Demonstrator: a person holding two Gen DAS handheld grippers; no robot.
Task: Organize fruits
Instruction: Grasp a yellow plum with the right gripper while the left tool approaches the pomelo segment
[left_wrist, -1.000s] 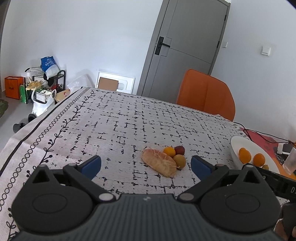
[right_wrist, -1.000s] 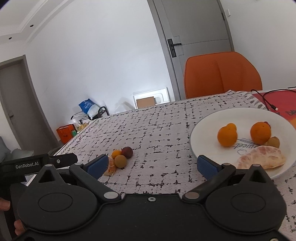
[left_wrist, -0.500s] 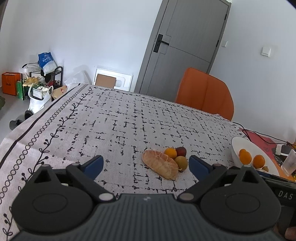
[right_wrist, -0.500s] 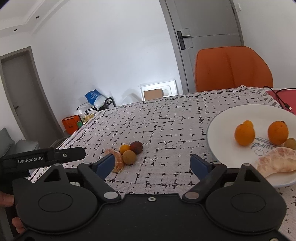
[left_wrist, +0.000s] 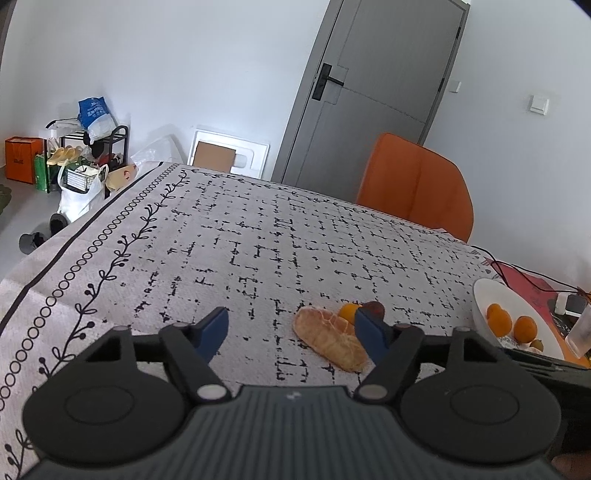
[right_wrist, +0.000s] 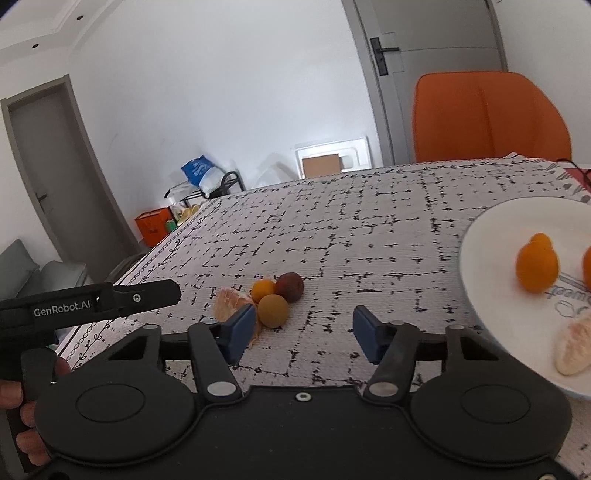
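While both tongs hang above the grid-patterned grey tablecloth (left_wrist: 258, 236), four loose fruits cluster mid-table: a peeled pale-orange citrus segment (left_wrist: 330, 341), a small orange kumquat (right_wrist: 262, 290), a dark red plum-like fruit (right_wrist: 290, 287) and a round tan-brown fruit (right_wrist: 273, 311), all touching or just beside each other. Left gripper (left_wrist: 291, 328): blue-padded jaws apart, nothing between them. Right gripper (right_wrist: 303, 328): jaws apart, likewise holding nothing. White round plate (right_wrist: 491, 295) at the right edge carries two orange fruits and another peeled segment. Open cloth lies between cluster and plate; orange chair (left_wrist: 417, 184) stands at the far edge.
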